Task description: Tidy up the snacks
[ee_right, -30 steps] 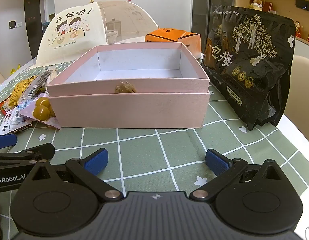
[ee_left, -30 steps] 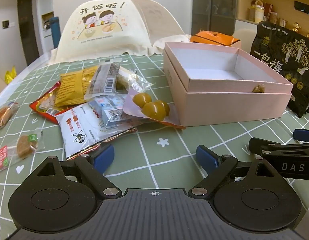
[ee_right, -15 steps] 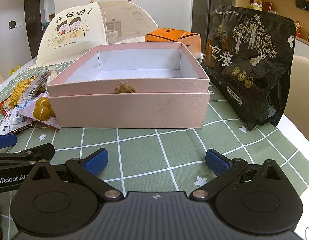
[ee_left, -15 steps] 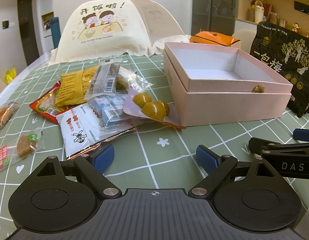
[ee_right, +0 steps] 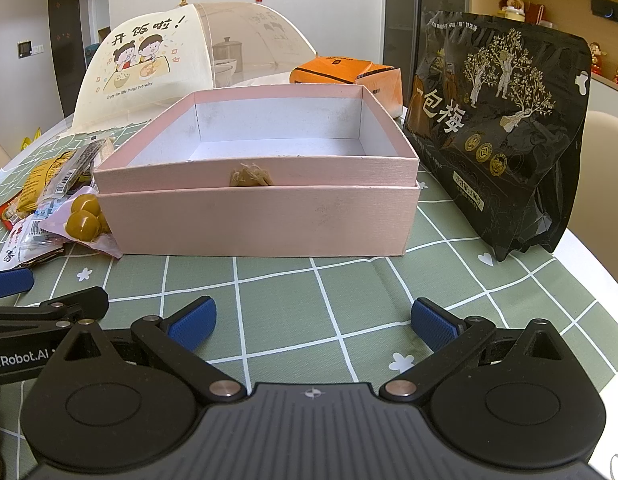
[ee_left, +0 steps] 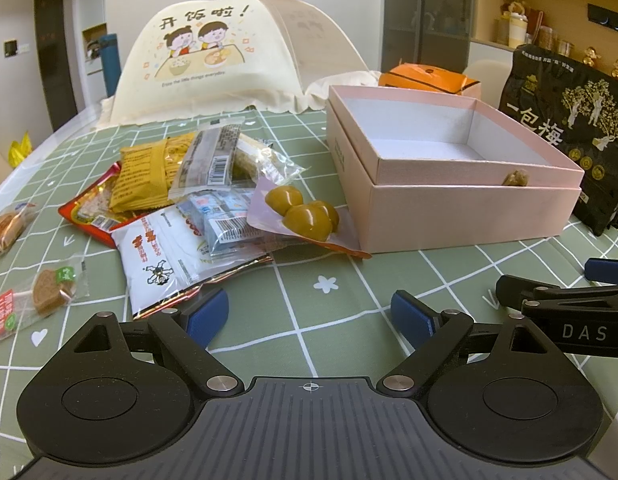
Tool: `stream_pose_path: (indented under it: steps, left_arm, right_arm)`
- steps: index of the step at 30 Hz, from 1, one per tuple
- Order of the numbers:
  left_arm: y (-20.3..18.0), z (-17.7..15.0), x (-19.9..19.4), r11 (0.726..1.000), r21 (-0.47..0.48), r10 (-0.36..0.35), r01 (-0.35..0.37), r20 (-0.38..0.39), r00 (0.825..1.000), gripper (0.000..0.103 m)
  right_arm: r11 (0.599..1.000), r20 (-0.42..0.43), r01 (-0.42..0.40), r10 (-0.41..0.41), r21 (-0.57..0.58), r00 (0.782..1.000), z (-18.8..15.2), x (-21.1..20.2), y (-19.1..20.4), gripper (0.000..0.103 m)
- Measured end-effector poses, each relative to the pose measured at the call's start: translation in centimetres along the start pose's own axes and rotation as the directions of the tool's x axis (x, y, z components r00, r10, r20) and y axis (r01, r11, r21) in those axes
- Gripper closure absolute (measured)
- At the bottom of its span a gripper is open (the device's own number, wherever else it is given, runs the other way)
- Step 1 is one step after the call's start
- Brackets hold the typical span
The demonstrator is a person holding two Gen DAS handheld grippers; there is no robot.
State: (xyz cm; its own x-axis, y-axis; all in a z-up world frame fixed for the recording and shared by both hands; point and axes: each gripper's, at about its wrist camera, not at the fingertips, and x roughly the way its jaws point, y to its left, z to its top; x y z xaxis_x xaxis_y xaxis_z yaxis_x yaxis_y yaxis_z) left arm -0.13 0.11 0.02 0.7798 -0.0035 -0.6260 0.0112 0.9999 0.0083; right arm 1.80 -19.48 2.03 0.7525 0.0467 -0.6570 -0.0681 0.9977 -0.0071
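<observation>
An open pink box with a white empty inside sits on the green checked tablecloth; it also shows in the right wrist view. A heap of snack packets lies to its left, with a pouch of yellow-green balls touching the box's front left corner. Two small wrapped biscuits lie apart at the far left. My left gripper is open and empty, low over the cloth in front of the heap. My right gripper is open and empty in front of the box.
A large black plum bag stands right of the box. A cream mesh food cover and an orange box stand behind. The table edge curves close on the right. Each gripper shows at the edge of the other's view.
</observation>
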Motion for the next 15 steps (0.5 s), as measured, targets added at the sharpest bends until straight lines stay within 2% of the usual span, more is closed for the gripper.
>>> stream_pose_path:
  steps: [15]
  left_arm:
    - [-0.03, -0.01, 0.00, 1.000, 0.000, 0.000, 0.000, 0.001, 1.000, 0.010]
  right_arm:
    - [1.000, 0.000, 0.000, 0.000, 0.000, 1.000, 0.01, 0.00, 0.01, 0.000]
